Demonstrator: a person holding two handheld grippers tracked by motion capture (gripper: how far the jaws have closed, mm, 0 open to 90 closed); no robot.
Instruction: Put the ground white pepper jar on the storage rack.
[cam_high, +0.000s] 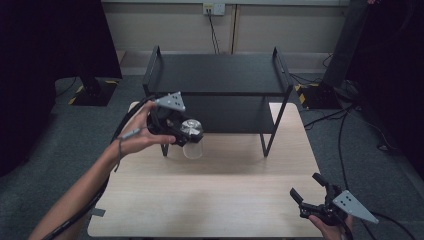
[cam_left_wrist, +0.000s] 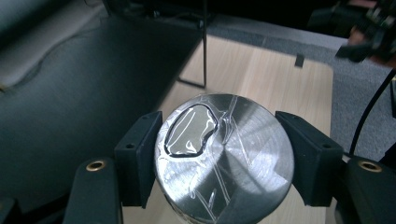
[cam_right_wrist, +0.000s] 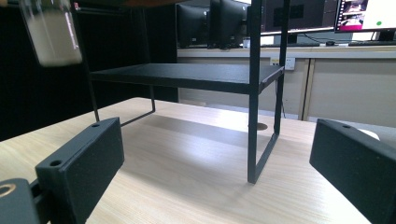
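Note:
My left gripper (cam_high: 189, 134) is shut on a clear glass jar (cam_high: 192, 145) with a silver metal lid (cam_left_wrist: 224, 158), holding it in the air by the front left leg of the black two-level shelf rack (cam_high: 217, 75). The black jaws press the lid from both sides in the left gripper view. In the right gripper view the jar (cam_right_wrist: 51, 30) hangs at the upper left, with whitish contents. My right gripper (cam_high: 310, 190) stands open near the table's front right corner, nothing between its jaws (cam_right_wrist: 219, 172).
The light wooden table (cam_high: 220, 195) carries the rack at its back half. Cables run across the grey carpet on the right (cam_high: 345, 130). A small grey tag (cam_high: 97, 212) sits at the table's front left edge. Monitors (cam_right_wrist: 303, 14) stand far behind.

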